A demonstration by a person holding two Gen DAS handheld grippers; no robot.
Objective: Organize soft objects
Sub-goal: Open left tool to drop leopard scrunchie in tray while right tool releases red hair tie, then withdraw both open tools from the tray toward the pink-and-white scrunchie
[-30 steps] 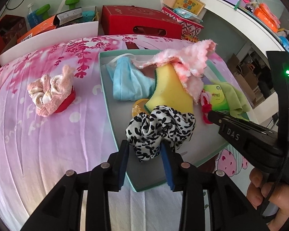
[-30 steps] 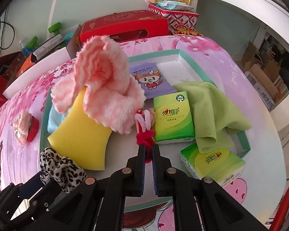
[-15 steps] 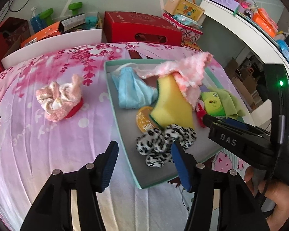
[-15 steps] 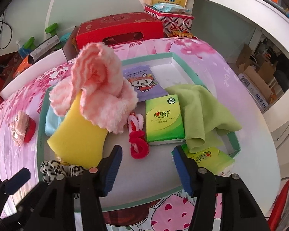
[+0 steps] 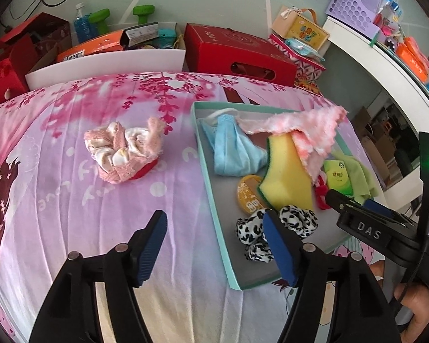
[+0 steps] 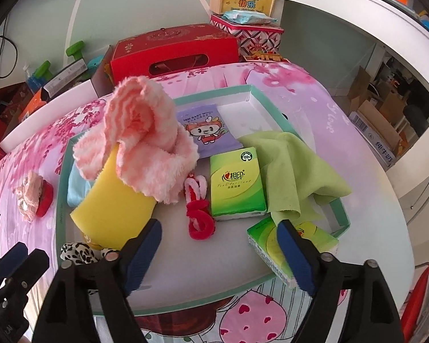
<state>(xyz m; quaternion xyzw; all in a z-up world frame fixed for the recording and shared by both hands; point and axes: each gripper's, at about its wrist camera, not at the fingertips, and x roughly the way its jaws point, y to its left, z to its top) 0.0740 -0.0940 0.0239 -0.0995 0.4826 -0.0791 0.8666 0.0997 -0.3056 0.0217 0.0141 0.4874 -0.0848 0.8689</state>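
now both tools are opening and grip nothing. nearest, the left tool (image 5: 214, 245) has its jaws spreading over the near edge of the teal tray (image 5: 207, 171), with only the pink cloth of the counter (image 5: 57, 214) and the tray rim between them. the leopard scrunchie (image 5: 274, 228) lies in the tray's near corner, partly behind the right-side finger of this tool. the right tool (image 6: 218, 245) also stands wide above the tray floor, and the red scrunchie (image 6: 200, 214) lies free just beyond its tips, beside a green tissue pack (image 6: 236, 183). further in are the yellow sponge (image 6: 114, 208) with a fluffy pink towel (image 6: 140, 143) draped on it, a green cloth (image 6: 294, 168) and a blue mask (image 5: 231, 151). out on the counter, apart from the tray, sits a pink scrunchie bundle (image 5: 123, 151). behind the counter stands a red box (image 5: 237, 51).
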